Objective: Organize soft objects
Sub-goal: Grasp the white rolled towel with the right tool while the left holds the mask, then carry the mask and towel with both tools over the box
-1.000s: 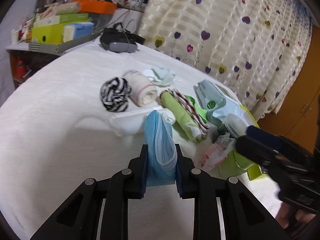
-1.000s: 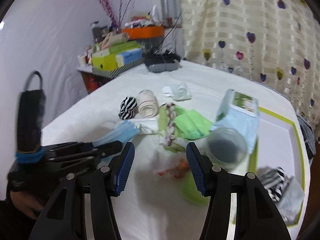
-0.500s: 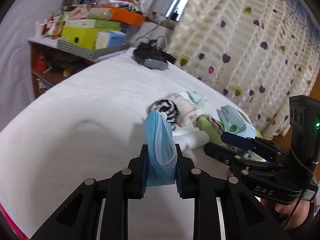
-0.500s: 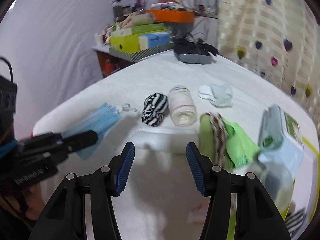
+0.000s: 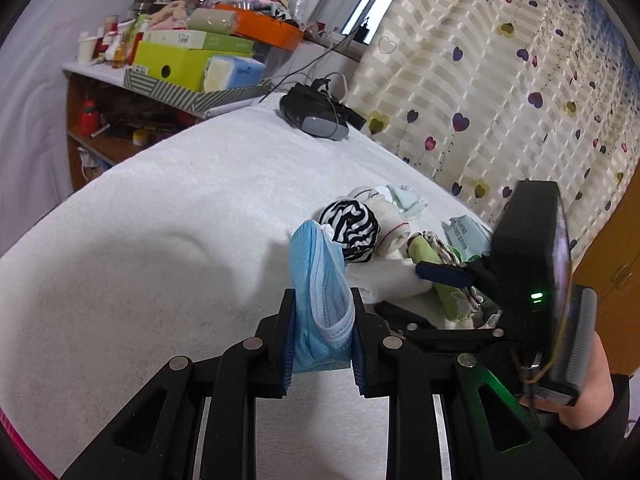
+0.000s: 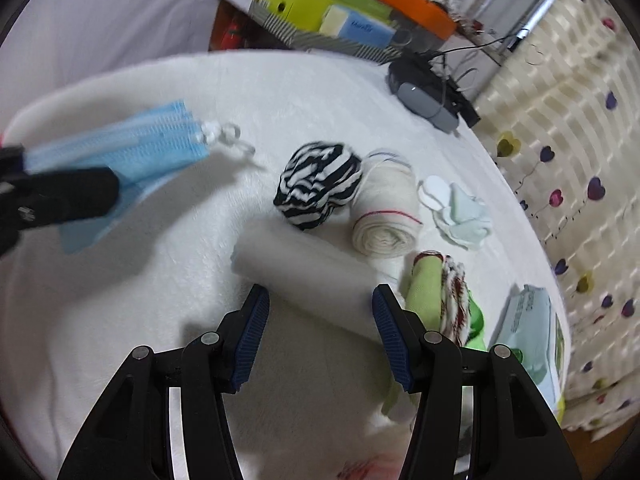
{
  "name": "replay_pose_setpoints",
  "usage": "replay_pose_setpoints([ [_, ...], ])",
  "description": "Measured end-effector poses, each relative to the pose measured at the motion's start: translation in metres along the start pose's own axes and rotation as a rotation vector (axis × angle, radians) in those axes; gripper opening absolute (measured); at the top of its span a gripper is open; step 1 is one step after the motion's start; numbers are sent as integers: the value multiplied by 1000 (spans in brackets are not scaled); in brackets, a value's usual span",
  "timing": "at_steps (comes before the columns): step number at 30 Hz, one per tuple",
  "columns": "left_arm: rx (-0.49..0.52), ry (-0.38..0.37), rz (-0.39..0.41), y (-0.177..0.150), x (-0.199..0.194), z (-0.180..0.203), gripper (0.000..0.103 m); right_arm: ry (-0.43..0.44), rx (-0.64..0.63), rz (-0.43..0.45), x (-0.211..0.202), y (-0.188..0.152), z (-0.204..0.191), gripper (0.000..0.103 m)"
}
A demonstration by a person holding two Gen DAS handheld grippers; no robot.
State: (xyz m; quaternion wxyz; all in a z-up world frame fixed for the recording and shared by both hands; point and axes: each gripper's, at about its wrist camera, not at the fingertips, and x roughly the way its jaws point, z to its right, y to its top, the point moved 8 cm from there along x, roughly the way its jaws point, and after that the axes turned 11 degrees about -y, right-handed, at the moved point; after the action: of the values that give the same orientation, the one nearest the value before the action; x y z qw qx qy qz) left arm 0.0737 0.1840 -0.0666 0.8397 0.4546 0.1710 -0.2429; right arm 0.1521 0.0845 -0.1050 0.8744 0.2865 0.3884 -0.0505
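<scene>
My left gripper is shut on a folded blue face mask, held above the white bed cover; the mask also shows at the left of the right wrist view. My right gripper hangs open just above a white rolled cloth, which lies between its fingers without the pads touching it. Behind the roll lie a black-and-white striped bundle, a cream rolled cloth, a pale mint cloth and a green rolled cloth.
A pale blue wipes pack lies at the right by the heart-patterned curtain. A dark headset with cables sits at the bed's far edge. Boxes crowd a shelf beyond. The bed cover stretches left.
My right gripper has swung left, rolled and dropped over the white rolled cloth. My left gripper has carried the mask leftwards away from the pile, still shut on it.
</scene>
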Motion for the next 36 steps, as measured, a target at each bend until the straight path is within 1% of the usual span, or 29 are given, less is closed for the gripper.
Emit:
replay_pose_setpoints([
  [1,-2,2,-3,0,1,-1,22,-4,-3,9,1,2,0,55],
  [3,-3,4,-7,-1,1,-1,22,14,22,-3,3,5,2,55],
  [6,-2,7,-9,-1,1,-2,22,39,70,-11,6,8,6,39],
  [7,-3,8,-9,-1,1,-2,22,40,84,-8,5,8,9,32],
  [12,3,11,-4,-2,0,2,22,103,195,55,-16,12,19,22],
  [15,18,3,4,-2,-4,10,22,166,263,113,-37,12,24,21],
  [24,67,-21,28,1,-15,41,22,233,394,217,-84,0,46,20],
  [30,122,-53,24,-2,-15,77,22,239,482,263,-113,-21,66,20],
  [36,182,-89,15,-7,-14,117,22,204,555,285,-134,-48,89,20],
])
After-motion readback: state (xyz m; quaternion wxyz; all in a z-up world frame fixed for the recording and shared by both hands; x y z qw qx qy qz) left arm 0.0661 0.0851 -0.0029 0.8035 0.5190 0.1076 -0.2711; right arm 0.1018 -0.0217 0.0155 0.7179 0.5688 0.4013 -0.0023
